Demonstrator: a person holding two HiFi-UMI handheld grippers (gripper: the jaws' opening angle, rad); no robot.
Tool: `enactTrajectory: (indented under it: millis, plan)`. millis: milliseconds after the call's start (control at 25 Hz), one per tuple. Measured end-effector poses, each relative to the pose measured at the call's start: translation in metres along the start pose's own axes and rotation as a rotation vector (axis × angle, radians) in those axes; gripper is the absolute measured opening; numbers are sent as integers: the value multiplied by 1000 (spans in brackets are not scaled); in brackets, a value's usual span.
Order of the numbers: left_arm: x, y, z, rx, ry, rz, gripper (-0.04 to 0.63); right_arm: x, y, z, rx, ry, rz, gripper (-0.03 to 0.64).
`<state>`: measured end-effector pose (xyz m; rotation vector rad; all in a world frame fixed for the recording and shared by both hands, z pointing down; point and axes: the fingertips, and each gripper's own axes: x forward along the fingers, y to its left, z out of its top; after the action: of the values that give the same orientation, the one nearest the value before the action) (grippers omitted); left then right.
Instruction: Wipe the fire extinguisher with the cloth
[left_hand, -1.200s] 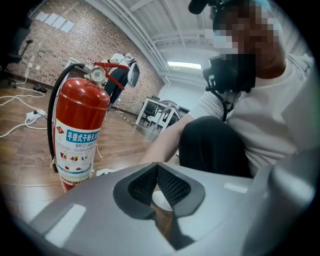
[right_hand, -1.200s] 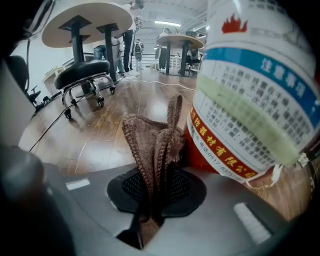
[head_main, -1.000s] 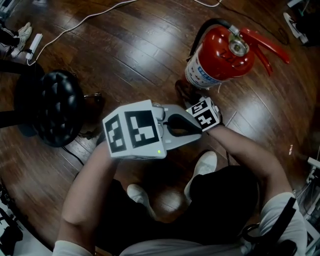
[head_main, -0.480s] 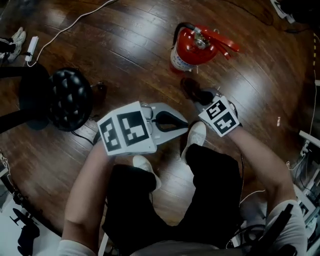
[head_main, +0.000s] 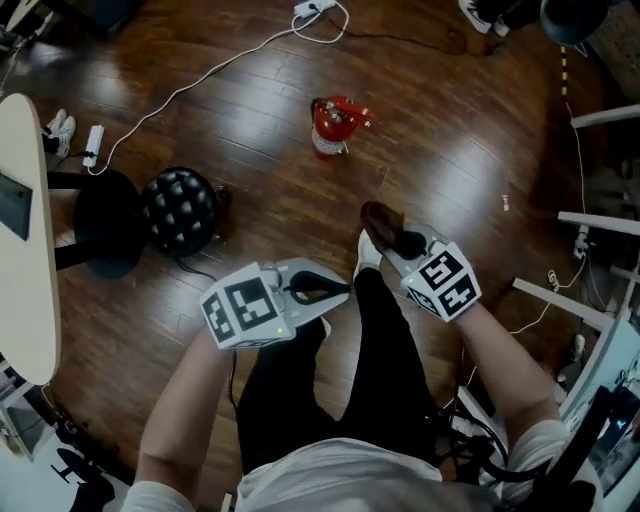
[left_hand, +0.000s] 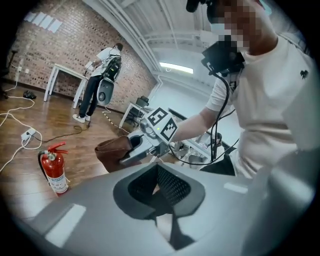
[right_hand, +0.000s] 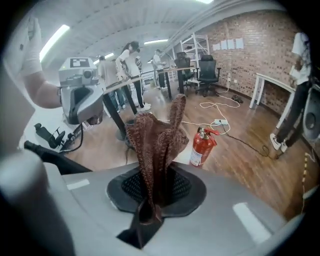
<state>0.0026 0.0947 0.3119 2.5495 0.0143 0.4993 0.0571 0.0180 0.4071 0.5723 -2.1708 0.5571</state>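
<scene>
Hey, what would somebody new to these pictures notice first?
The red fire extinguisher stands out first, upright and alone on the glossy wooden floor, well ahead of the person's feet. Next comes the brown cloth, which is pinched in the right gripper and sticks up from between its jaws, while the left gripper is shut on nothing. At the left stands a black dimpled stool.

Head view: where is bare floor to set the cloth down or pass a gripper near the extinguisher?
Bare floor lies between the extinguisher and the cloth, and right of the extinguisher toward the white rack. The left side is crowded: stool, cable, table.
</scene>
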Motion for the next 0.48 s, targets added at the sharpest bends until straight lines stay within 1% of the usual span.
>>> enactTrajectory:
  millis: [120,200,280,360,480]
  plan:
    - [-20,-61,23,42,11,-21,2,-63,44,14,69,-58,-25,56]
    - [-30,-99,32,59,8,-9,2,-102,74,18,90,-93,-27,55]
    - [-43,-130,40,82,-7,35,1,-137,102,22,94,-132,-33,56]
    - [-53,-155,49,116,-30,96,0,-166,125,29,79,-173,-42,56]
    - [-56,-201,61,161,-55,162,0,-211,160,28,57,-226,-45,56]
